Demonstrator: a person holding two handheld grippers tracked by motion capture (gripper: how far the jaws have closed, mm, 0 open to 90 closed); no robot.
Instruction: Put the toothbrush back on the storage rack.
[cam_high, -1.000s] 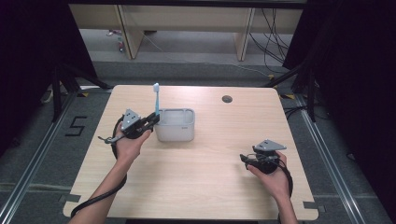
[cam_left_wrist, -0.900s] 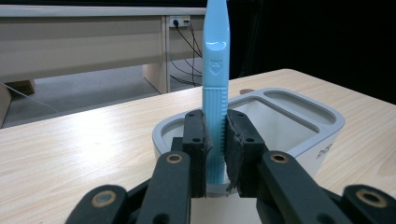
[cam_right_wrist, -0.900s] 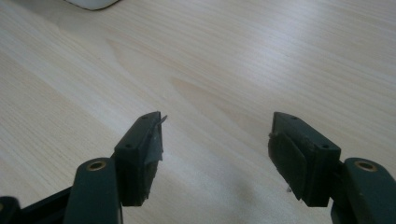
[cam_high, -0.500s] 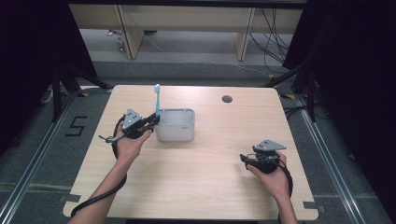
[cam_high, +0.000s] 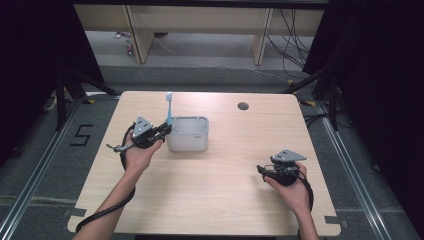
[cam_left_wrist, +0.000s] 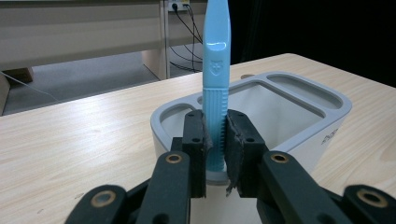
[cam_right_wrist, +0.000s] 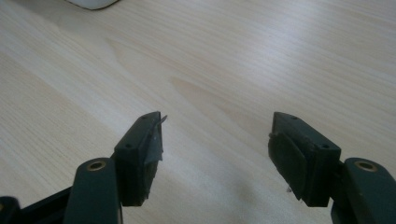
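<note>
Light-blue toothbrush (cam_left_wrist: 216, 93), upright, clamped at its ribbed handle between the closed jaws of the left gripper (cam_left_wrist: 215, 140); lower end of the handle standing in the small near compartment of the grey holder (cam_left_wrist: 299, 100), directly ahead of the jaws. Larger middle compartment and narrow far slot of the holder lying beyond the brush. In the high view, left gripper (cam_high: 162, 131) just beside the left wall of the grey holder (cam_high: 187, 140), toothbrush (cam_high: 169, 107) rising above both. Right gripper (cam_right_wrist: 215, 140) with jaws spread wide, nothing between them, bare wooden table (cam_right_wrist: 261, 56) beneath. In the high view, right gripper (cam_high: 262, 171) low over the table (cam_high: 225, 200), well apart from the holder, held in the right hand (cam_high: 292, 192).
</note>
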